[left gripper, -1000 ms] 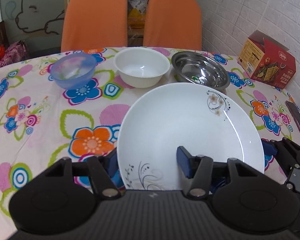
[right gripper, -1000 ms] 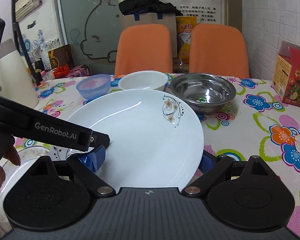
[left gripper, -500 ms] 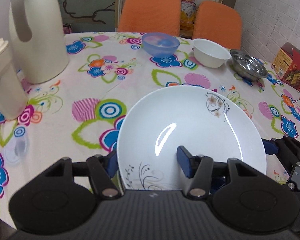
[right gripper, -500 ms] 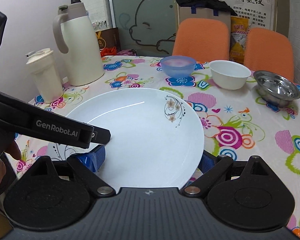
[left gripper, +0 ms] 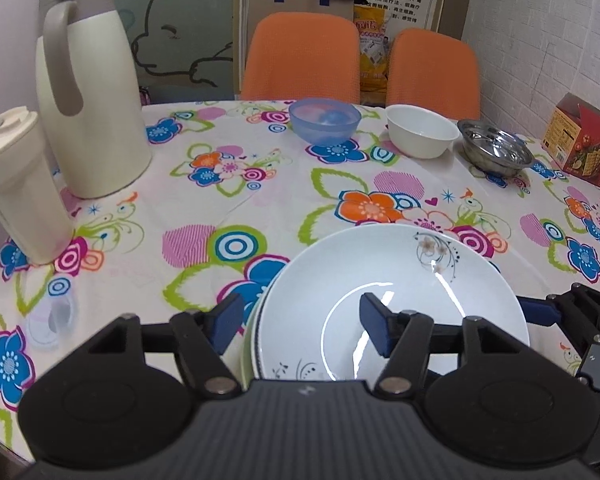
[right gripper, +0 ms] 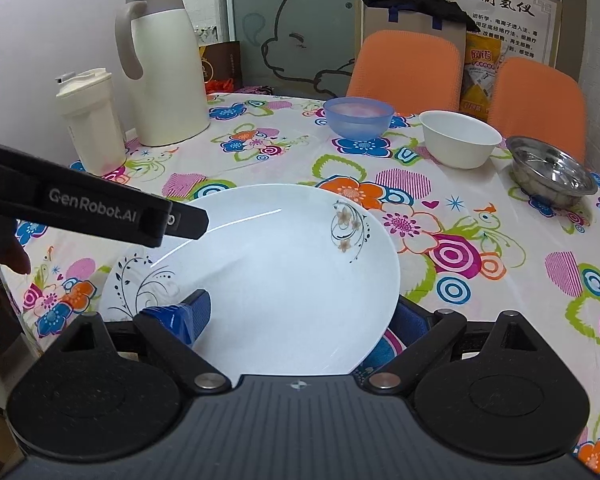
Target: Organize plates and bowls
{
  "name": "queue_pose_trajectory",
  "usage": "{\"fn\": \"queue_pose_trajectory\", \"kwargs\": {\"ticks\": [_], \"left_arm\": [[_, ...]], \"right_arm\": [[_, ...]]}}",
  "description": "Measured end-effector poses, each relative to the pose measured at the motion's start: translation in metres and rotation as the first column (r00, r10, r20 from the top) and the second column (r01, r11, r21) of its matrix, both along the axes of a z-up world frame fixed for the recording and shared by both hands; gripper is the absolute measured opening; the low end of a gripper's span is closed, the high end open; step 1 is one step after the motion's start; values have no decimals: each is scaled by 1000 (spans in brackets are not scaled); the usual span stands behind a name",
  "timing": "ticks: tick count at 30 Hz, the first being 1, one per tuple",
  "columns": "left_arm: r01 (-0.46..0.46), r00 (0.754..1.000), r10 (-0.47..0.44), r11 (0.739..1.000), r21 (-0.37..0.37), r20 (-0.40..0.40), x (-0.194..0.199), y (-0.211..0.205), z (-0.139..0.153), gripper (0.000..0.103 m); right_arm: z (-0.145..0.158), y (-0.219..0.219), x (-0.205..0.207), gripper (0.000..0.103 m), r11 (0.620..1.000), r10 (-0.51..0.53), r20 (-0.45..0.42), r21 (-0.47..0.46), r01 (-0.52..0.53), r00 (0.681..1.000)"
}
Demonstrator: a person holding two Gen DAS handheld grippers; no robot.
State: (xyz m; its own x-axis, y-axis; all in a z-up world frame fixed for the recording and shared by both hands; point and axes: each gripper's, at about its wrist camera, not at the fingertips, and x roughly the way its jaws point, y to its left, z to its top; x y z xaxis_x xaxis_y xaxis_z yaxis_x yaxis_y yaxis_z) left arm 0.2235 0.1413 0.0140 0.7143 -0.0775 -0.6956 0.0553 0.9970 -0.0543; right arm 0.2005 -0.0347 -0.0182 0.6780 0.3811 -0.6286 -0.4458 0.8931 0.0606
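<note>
You are holding the white plate [left gripper: 392, 292] low in the frame, over the near edge of the flowered table [left gripper: 260, 200], apparently atop a stack of other plates whose rims are peeking out at its left side. The left gripper [left gripper: 300, 326] is looking parted, one blue pad off the rim and one over the well, while the right gripper [right gripper: 300, 316] is straddling the opposite rim, though I cannot tell whether it is pinching. Beyond, the blue bowl [left gripper: 324, 120], white bowl [left gripper: 422, 130] and steel bowl [left gripper: 496, 152] are waiting in a row in the upper right, left free for sorting next.
</note>
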Motion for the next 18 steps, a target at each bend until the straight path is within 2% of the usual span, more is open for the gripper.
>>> {"fn": "queue_pose_trajectory", "kwargs": {"ticks": [3,7,8,11,15,18], "left_arm": [[-3,1000,3,1000,-4,18,0,2,5,65],[-17,1000,17,1000,-4,26,3,2,8,67],[-21,999,21,1000,-7,25,4,3,8,67],[-25,999,25,1000,-16,25,4,5,9,67],[-17,999,18,999,-31,32,6,3,13,70],[7,1000,-5,998,-61,28,10,-4,16,70]], "right_arm": [[-1,-1,2,82,1000,8,-12,9,-7,1000],[-6,11,-2,82,994,51,12,-95,-50,999],[-5,9,-2,81,995,53,17,-91,-51,998],[0,-3,-2,81,999,36,2,-31,-36,999],[16,-28,-5,81,998,-43,55,57,40,998],[18,-48,4,81,989,-110,31,102,106,994]]}}
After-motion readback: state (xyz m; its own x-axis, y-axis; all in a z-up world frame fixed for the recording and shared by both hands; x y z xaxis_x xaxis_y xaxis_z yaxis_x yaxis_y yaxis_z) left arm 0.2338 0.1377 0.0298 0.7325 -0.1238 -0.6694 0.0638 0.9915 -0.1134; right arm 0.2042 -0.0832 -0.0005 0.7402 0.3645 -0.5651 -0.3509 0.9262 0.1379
